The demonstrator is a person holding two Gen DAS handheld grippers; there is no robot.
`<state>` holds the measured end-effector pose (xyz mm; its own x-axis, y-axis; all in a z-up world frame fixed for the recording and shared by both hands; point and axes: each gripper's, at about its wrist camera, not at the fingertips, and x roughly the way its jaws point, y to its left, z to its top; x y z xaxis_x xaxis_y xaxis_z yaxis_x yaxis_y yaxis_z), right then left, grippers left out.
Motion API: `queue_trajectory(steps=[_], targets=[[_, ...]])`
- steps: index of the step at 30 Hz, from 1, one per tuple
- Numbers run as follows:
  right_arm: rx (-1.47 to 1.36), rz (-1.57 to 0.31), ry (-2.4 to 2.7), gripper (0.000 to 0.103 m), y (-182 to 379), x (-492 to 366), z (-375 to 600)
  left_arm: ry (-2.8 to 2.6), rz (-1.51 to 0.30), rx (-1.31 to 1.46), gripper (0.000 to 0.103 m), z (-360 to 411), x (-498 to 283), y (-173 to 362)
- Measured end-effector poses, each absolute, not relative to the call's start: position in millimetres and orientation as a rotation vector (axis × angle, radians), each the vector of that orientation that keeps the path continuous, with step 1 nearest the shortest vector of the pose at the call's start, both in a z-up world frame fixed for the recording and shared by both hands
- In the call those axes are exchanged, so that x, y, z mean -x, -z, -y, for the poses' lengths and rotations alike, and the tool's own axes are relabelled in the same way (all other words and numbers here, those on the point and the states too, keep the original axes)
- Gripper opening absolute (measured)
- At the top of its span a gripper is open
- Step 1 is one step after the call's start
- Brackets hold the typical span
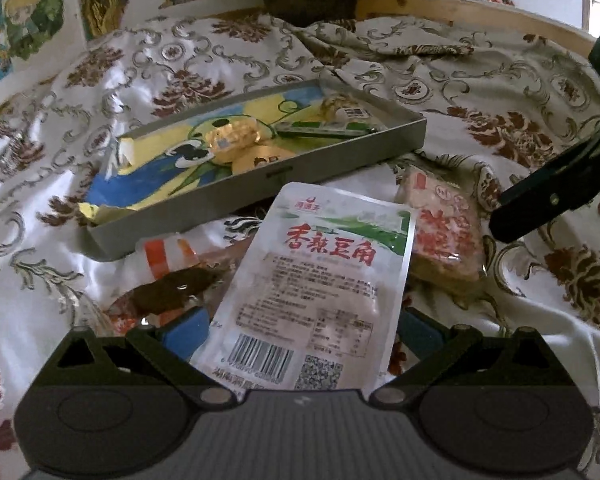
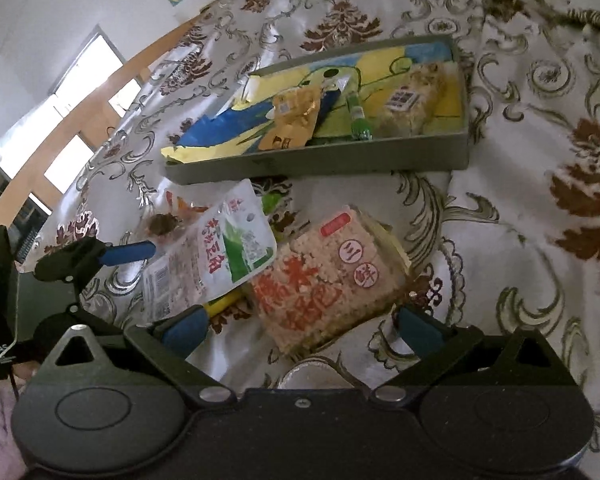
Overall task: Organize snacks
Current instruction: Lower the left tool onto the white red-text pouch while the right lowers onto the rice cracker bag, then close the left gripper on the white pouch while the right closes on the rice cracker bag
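Left gripper (image 1: 304, 332) has its blue pads (image 1: 186, 334) spread wide on either side of the white snack pouch (image 1: 320, 280); the pouch sits between them, but I can't tell whether either pad touches it. It lies on the patterned bedsheet (image 1: 520, 80), just in front of the grey tray (image 1: 256, 188).

Right gripper (image 2: 300, 330) is also wide open, straddling the near end of the rice cracker pack (image 2: 328, 276) (no contact visible). That pack sits just beside the pouch, overlapping its edge.

In the tray: a gold-wrapped snack (image 2: 294, 120), a green stick (image 2: 358, 120) and another rice cracker bar (image 2: 410, 102), all on a cartoon-print liner.

An orange-and-clear wrapper (image 1: 168, 276) lies left of the pouch, partly under it.
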<state>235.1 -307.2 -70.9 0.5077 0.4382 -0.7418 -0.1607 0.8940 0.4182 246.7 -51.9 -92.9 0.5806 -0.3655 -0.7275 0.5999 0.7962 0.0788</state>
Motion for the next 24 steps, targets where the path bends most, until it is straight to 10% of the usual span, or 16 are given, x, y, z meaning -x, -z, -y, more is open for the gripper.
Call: queue_trajectory(steps=[24], targets=[[-0.005,-0.944,-0.461,0.102,86,-263,267,0.613,-0.838,-0.239,0.103,44,-273,99]])
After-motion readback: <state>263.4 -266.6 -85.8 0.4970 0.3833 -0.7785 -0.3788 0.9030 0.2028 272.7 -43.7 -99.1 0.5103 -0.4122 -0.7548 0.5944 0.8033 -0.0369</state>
